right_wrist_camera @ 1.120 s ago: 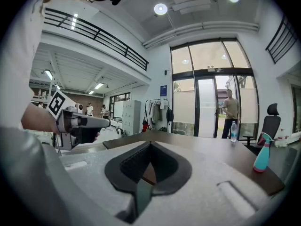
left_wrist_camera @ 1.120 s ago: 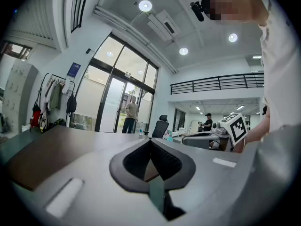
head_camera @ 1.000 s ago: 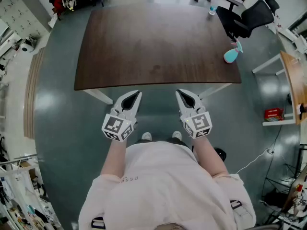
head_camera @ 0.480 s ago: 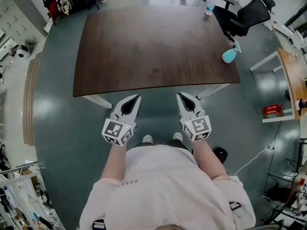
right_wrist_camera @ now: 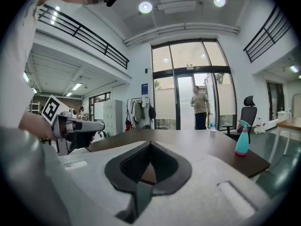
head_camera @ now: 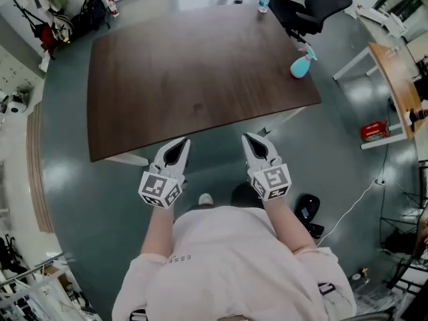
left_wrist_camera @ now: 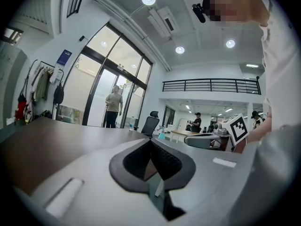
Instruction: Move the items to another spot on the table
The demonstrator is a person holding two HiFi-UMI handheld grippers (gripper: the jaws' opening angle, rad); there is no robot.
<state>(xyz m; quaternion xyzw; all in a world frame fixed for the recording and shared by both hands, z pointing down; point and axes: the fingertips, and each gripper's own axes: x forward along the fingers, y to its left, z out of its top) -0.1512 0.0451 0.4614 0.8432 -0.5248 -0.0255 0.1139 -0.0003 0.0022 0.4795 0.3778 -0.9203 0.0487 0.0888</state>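
Note:
A dark brown table (head_camera: 167,79) fills the middle of the head view. A teal spray bottle (head_camera: 301,64) stands at its right edge and shows in the right gripper view as the spray bottle (right_wrist_camera: 241,138). A clear water bottle (head_camera: 263,1) stands at the far edge. My left gripper (head_camera: 179,142) and right gripper (head_camera: 251,139) hover side by side just short of the table's near edge, pointing toward it. Both are shut with nothing between the jaws. The left gripper (left_wrist_camera: 150,141) and right gripper (right_wrist_camera: 150,143) each show tips meeting.
A black office chair (head_camera: 321,2) stands past the table's far right corner. A wooden side table (head_camera: 394,79) and a red box (head_camera: 374,131) are at the right. A person (right_wrist_camera: 201,107) stands by glass doors beyond the table. A coat rack (head_camera: 47,25) is far left.
The head view has swung, so the table and spray bottle now sit further left and higher. Both grippers have shifted slightly, staying side by side at the near edge, still shut.

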